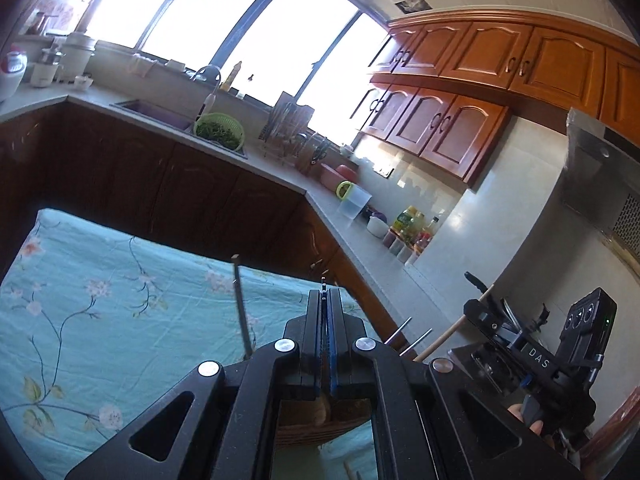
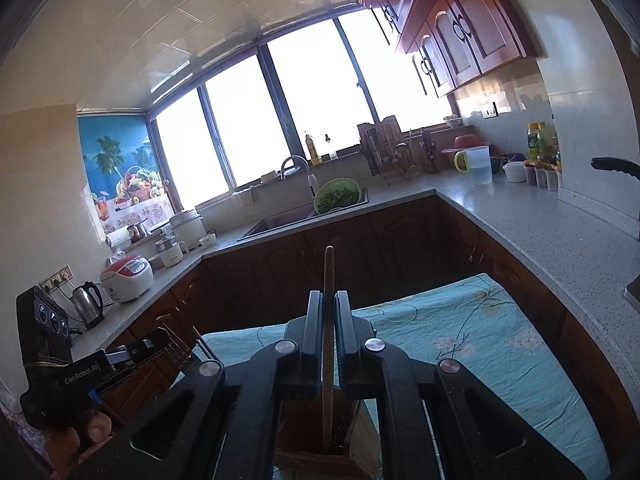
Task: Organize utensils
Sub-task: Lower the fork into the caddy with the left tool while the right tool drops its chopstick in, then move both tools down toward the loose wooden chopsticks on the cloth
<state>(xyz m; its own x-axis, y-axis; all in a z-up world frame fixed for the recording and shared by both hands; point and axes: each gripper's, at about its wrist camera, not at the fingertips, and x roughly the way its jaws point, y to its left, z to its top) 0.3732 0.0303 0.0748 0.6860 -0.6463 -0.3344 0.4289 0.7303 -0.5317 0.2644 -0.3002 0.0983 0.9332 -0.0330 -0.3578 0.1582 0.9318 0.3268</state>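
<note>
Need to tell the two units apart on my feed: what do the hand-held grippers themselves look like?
Both are matte black with angular frames and round silver bolt heads. The left hand-held gripper has blue pads between its fingers; its body reads GenRobot.AI in white. The right hand-held gripper carries white DAS lettering, a small green light and three round lenses.

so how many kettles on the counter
1. The kettle stands on the left counter, beside the rice cooker. Others may be hidden behind the left gripper.
</note>
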